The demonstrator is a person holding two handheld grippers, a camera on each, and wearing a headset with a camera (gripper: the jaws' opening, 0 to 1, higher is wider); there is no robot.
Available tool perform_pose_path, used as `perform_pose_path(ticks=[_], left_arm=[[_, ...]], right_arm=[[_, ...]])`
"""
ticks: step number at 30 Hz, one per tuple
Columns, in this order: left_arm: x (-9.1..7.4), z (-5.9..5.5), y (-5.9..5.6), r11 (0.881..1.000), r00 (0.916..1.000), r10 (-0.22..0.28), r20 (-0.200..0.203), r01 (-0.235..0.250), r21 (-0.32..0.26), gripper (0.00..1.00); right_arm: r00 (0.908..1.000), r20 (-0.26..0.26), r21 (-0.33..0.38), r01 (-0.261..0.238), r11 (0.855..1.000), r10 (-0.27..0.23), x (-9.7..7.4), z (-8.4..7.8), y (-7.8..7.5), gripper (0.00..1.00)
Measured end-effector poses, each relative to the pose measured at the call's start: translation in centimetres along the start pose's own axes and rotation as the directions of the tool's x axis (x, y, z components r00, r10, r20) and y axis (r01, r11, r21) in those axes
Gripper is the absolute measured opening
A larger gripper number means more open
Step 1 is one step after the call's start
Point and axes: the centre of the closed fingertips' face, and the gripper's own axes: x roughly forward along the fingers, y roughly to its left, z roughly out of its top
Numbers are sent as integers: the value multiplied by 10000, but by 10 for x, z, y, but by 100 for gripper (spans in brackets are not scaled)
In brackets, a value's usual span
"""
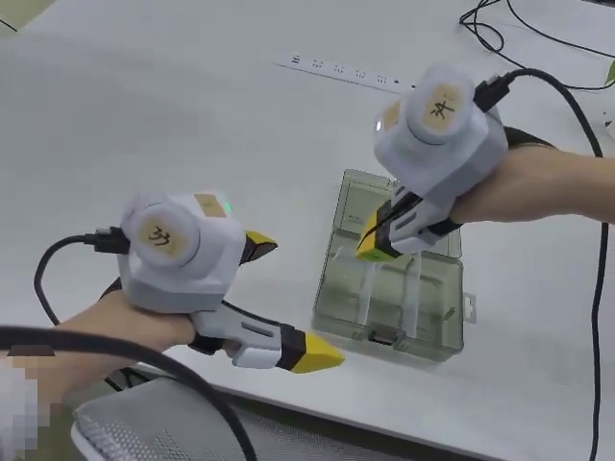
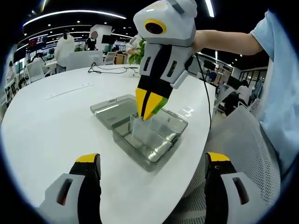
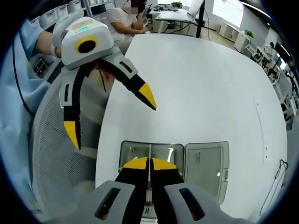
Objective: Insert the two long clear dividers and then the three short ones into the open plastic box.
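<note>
Open box (image 1: 423,344) sits on the white table (image 1: 192,115), close to the table's near edge, with its lid (image 1: 363,197) laid back flat on the far side of the box. Right gripper (image 1: 375,248) hangs directly over the box, tips pointing down into the tray. Its jaws are drawn together to a sliver, pinching a clear divider (image 2: 139,128) by the top edge. The divider stands upright, its lower part down inside the box; long or short, cannot tell. In the right gripper view it reads as a thin line between the yellow tips, running across the tray. Other clear strips show inside the box in the head view; how they are seated is not clear. Left gripper (image 1: 290,299) is off the box, just beside its near left corner and over the table edge. Its jaws are spread wide with nothing between them, tips aimed toward the box. Power strip (image 1: 346,72) lies well beyond the box, past the lid. Grey mesh chair (image 1: 144,427) shows below the table edge, on the left gripper's side of the box.
</note>
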Motion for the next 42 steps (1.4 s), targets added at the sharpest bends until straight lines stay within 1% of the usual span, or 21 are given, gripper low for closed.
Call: perform_pose_path(ticks=[1,6,14,17,22,29,34,42], left_arm=[[0,0,0,10000,10000,4,-2,-4,-3,94],[0,0,0,10000,10000,4,-31,-4,7,94],[1,0,-1,10000,10000,-48,-48,48,-23,93],[1,-2,-1,10000,9999,-70,-99,70,-13,93],[2,-1,-1,10000,9999,-78,-96,78,-14,93],[2,-1,-1,10000,9999,-88,-102,88,-17,93],[2,-1,-2,9999,9999,-106,-122,105,-21,93],[1,0,-2,10000,9999,-84,-68,83,-29,93]], right_arm=[[10000,-15,6,64,10000,-64,2,0,-1,2],[10000,-6,34,52,10000,-52,5,0,0,2],[9998,143,200,151,9997,-154,11,-1,-5,2],[9998,84,249,163,9996,-166,15,-4,-7,2],[9997,146,283,197,9994,-201,19,-5,-8,2],[9999,103,417,113,9991,-118,26,-7,-11,2],[10000,-16,461,56,9989,-55,31,-10,-10,2],[9999,-140,475,-39,9989,45,37,-10,-10,2]])
